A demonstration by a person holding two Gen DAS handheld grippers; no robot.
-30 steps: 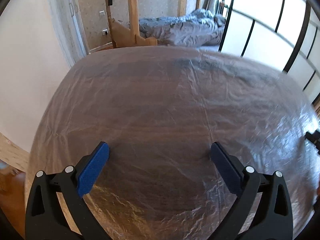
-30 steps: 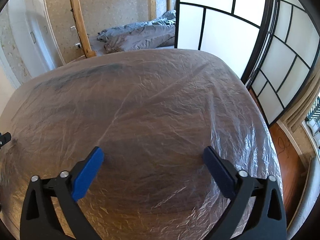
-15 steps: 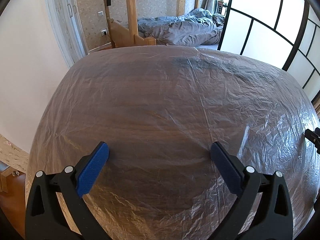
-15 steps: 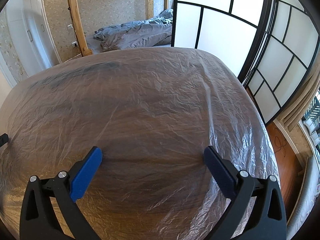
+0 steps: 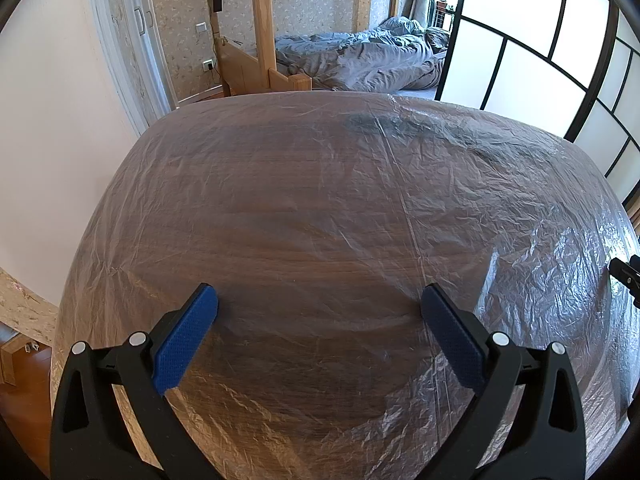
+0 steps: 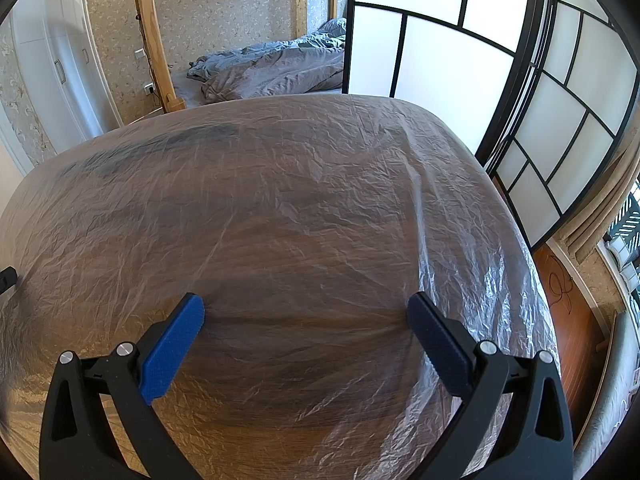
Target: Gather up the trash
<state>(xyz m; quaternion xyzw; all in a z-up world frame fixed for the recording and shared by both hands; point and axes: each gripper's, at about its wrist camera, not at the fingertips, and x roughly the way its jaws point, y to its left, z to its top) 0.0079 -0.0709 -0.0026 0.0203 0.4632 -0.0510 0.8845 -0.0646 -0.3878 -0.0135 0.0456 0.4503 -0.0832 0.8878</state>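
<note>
- While both tools hung over the table, the left gripper (image 5: 318,304) and the right gripper (image 6: 306,312) were spread wide, holding nothing.
- Beneath them, the thin crinkled clear plastic sheet (image 5: 320,208) draped the dark wooden table (image 6: 304,248), probably as protection.
- No loose trash showed, so no object's long axis could be read.
- Beyond lay a rumpled grey duvet (image 5: 372,56).

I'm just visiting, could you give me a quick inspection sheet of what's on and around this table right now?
Surface: wooden table under a wrinkled clear plastic sheet.
Job's things: no trash seen on it.
Clutter: nothing seen; a dark smudge near the far edge.
Grippers: left tool and right tool both open, holding nothing.
Cables: a dark cord on the floor at right.
Surroundings: bed with grey duvet, paned screen.
</note>
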